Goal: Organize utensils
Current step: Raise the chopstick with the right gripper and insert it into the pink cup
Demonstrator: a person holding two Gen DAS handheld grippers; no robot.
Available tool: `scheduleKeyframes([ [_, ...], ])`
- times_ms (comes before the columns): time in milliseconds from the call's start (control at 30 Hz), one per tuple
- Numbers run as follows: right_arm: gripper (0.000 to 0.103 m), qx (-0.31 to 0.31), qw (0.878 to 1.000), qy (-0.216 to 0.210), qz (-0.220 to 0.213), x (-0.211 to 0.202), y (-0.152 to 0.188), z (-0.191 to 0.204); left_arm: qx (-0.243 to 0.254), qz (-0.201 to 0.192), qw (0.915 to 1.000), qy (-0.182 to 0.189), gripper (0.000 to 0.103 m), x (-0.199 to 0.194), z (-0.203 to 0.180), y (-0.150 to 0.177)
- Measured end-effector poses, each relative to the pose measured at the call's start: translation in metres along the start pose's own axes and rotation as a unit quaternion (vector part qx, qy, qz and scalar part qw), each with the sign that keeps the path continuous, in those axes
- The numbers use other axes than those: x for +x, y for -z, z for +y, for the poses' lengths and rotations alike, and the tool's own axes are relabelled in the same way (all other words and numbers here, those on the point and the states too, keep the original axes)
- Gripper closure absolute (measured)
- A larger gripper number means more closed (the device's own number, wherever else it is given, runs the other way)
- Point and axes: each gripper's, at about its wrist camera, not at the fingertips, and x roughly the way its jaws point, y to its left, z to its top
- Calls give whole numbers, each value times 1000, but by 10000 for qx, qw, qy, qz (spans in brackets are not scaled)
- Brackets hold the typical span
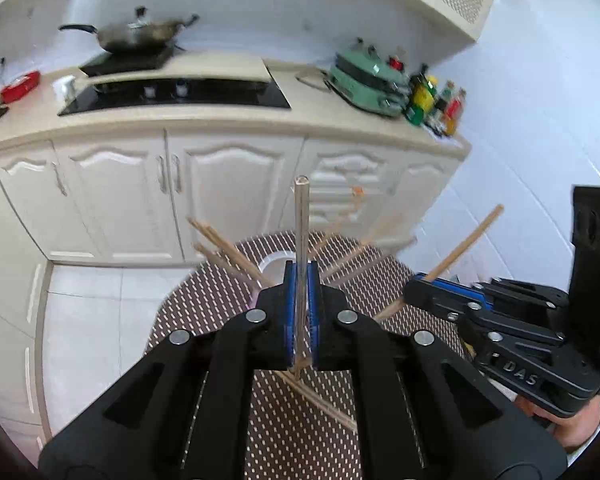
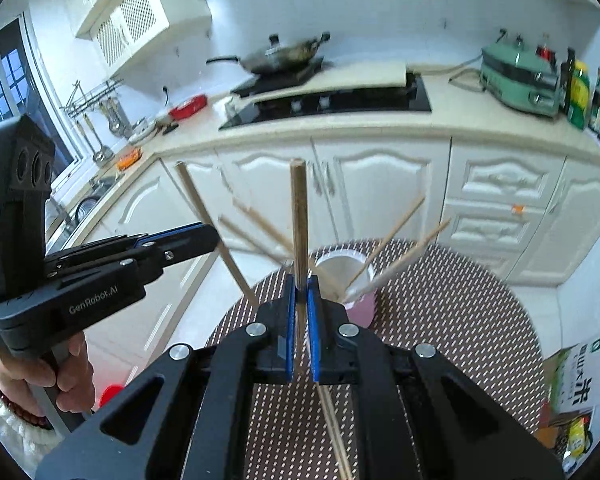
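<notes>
Left wrist view first: the left gripper point(image 1: 300, 276) is clamped on a single chopstick point(image 1: 300, 216) that stands upright between its blue pads point(image 1: 288, 300). Beyond it, more chopsticks point(image 1: 224, 246) fan out of a white-rimmed cup point(image 1: 274, 265) standing on a brown dotted mat point(image 1: 300, 440) over a round table. At least one loose chopstick point(image 1: 320, 402) lies on the mat under the jaws. To the right, the right gripper point(image 1: 414, 286) pinches another chopstick point(image 1: 466, 242) that slants up and away; raised letters on its body read "DAS". Judging by this, the step in hand is carrying a picked-up stick to the cup. The next move calls for tipping the stick's lower end over the rim and letting go only once it is inside.

Right wrist view: the right gripper point(image 2: 300, 284) is closed on its own upright chopstick point(image 2: 300, 216), with the cup point(image 2: 342, 270), white above and pink lower down, just beyond the fingertips and several sticks leaning in it. Two loose sticks point(image 2: 334, 420) lie on the mat point(image 2: 440, 300) below. At left, a hand point(image 2: 40, 372) holds the left gripper point(image 2: 214, 236), which carries its slanted stick point(image 2: 204, 216); its side reads "GenRobot.AI". A green and white package point(image 2: 576, 376) at lower right bears Chinese characters, too distorted for me to read with confidence.
</notes>
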Motion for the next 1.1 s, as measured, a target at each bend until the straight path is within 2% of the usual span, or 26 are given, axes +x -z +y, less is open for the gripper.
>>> scheduleKeyframes([
  [167,98,-57,9994,149,-306,-6,-19,-3,-223,-327,9990,-196,97,-6,5,-21],
  [467,98,-106,9980,288,-545,-4,-39,-11,-326,-714,9967,-223,97,-2,2,-46],
  [667,98,-98,9977,392,-537,9,-42,-18,-272,-599,9975,-238,97,21,0,-47],
  [1100,98,4,9995,315,-69,36,-20,-22,-203,-98,9995,-231,97,51,6,-21],
])
